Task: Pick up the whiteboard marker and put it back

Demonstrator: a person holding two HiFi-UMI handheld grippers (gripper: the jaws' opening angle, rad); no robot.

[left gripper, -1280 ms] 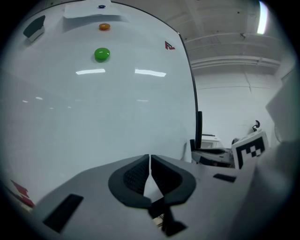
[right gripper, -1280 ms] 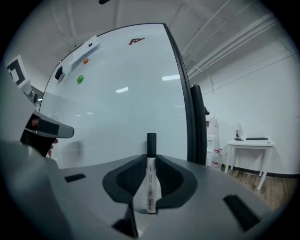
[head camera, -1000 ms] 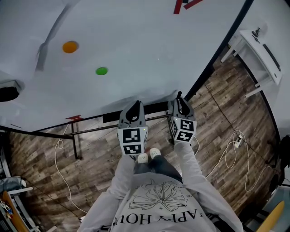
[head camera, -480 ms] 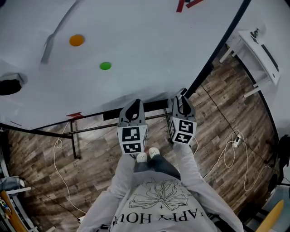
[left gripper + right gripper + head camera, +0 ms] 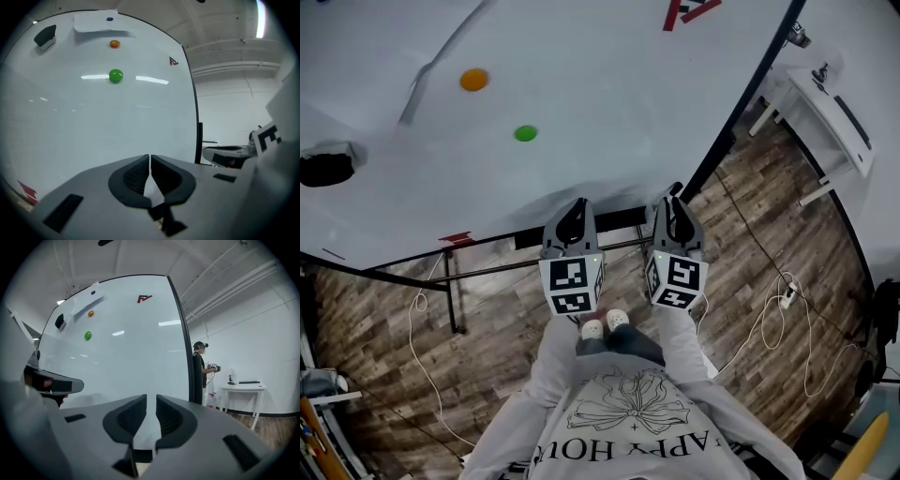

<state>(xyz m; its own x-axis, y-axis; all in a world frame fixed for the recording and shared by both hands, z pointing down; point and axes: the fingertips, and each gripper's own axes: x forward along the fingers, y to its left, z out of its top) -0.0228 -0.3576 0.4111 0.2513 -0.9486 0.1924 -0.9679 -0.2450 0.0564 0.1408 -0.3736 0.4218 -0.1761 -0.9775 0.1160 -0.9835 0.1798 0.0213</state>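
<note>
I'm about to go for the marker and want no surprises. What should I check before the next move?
1. Sight of the marker: cannot tell; no view shows it plainly.
2. Left hand-held gripper empty: ok; jaws together, nothing between.
3. Right hand-held gripper empty: ok; jaws slightly apart, just been closing, nothing between.
4. Both face the whiteboard: ok.
5. Jaws wide enough for a marker: probably not ok; open them first.
6. Person beyond the board's right edge stands clear: ok.
</note>
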